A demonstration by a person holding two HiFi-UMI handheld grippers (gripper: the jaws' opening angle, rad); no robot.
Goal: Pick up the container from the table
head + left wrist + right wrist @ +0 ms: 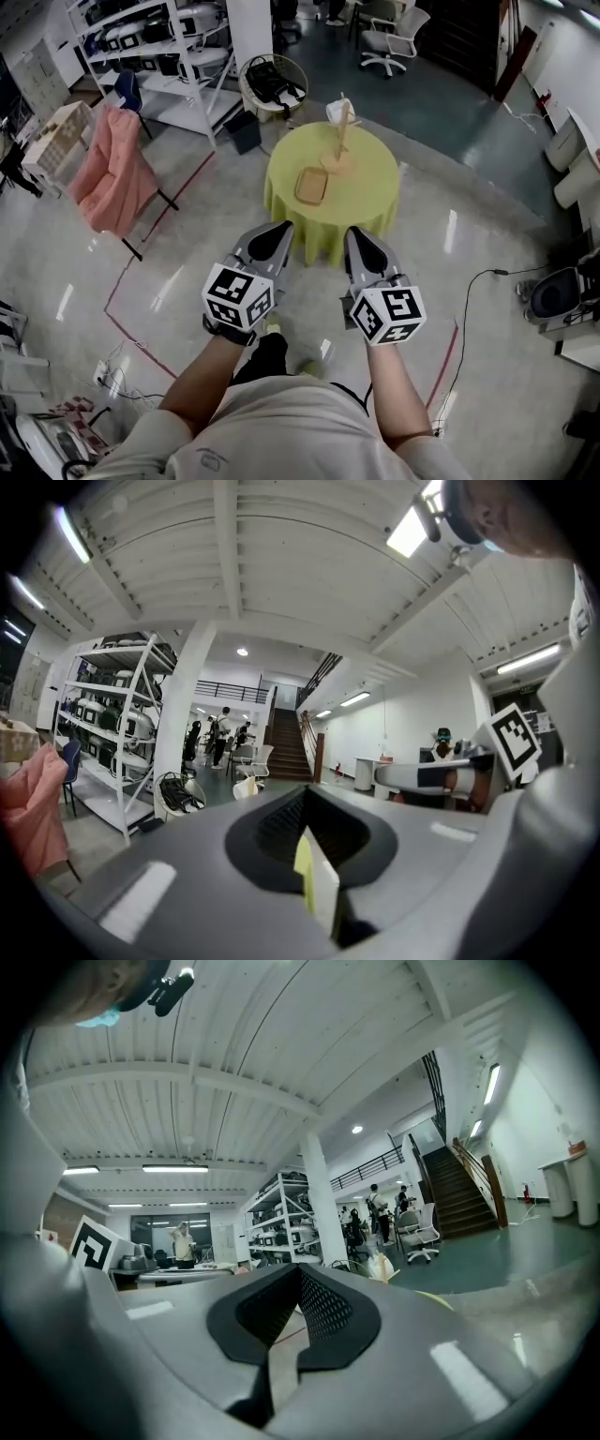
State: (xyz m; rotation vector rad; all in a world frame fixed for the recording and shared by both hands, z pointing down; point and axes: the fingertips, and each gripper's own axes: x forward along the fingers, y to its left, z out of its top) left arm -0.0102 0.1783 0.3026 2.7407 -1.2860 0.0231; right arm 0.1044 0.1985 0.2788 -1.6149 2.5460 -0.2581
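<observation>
Tan container (311, 185) lies flat on the round yellow-green surface (370, 202), wooden stand (342, 141) just beside it at 1 o'clock. Left tongs (277, 234) and right tongs (361, 240) both pressed together, empty, side by side at the surface's 6 o'clock, apart from container

Surface (367, 202) ahead, centre of floor. Container (311, 185) on it, left of middle. Wooden stand (341, 141) behind container, toward far edge. Left tool (281, 230) and right tool (355, 234) side by side at near side. Wicker basket (272, 86) on floor behind surface. Shelving rack (155, 56) far left.
</observation>
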